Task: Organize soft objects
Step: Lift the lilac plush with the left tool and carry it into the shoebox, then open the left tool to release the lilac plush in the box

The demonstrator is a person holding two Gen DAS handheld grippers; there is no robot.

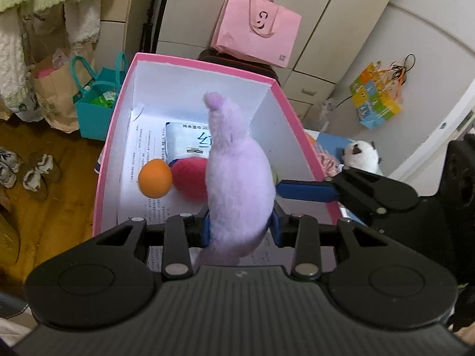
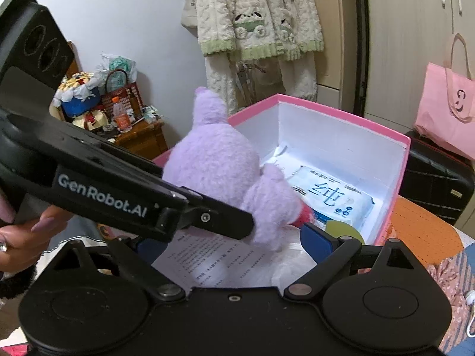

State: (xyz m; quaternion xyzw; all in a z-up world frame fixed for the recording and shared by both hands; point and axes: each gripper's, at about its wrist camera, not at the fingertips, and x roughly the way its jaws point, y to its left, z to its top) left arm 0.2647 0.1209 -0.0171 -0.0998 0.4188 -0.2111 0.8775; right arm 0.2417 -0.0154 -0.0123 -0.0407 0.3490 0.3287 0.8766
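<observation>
A purple plush toy (image 1: 237,184) hangs over the open pink box (image 1: 207,66), and my left gripper (image 1: 241,228) is shut on its lower body. On printed paper inside the white-lined box lie an orange ball (image 1: 155,182), a red plush ball (image 1: 190,181) and a white wipes pack (image 1: 187,141). In the right wrist view the same toy (image 2: 213,160) is pinched by the left gripper's black finger (image 2: 225,222), which crosses in front. My right gripper (image 2: 234,238) stands open just behind the toy with only paper between its blue pads (image 2: 317,241).
A panda plush (image 1: 360,154) lies to the right of the box on a patterned cloth (image 2: 421,231). A pink paper bag (image 1: 258,32) sits on a black suitcase (image 2: 436,184) behind the box. A teal bag (image 1: 95,109) and shoes (image 1: 35,175) are on the floor at left.
</observation>
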